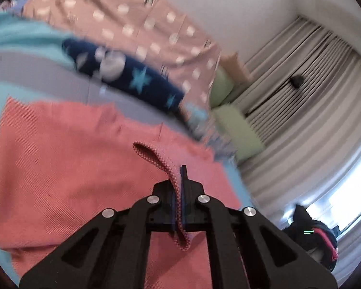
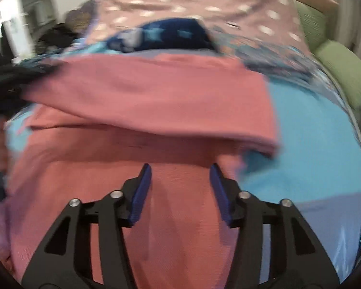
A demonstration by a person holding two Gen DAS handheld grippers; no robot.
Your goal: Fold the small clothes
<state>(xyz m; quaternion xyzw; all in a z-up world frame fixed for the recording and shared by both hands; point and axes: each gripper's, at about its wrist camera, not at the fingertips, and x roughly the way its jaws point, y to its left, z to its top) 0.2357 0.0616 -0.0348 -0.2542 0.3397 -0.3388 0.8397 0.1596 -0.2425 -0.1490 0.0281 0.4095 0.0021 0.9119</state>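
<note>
Left claw (image 1: 180,180) clamps my coral garment's (image 1: 72,168) hem; right claw (image 2: 180,180), parted above it, holds nothing; thin grip may slip.

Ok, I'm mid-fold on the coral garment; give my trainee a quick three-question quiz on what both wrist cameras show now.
1. True or false: the left gripper is shut on a hem of the coral garment.
2. Multiple choice: between its fingers, the right gripper has A) a sock, B) nothing clamped, with the coral garment lying beneath, C) the dotted pink cloth.
3. Fill in: the dark blue fabric beyond the coral garment bears light blue ____.

Key: 1 true; 2 B; 3 stars.
</note>
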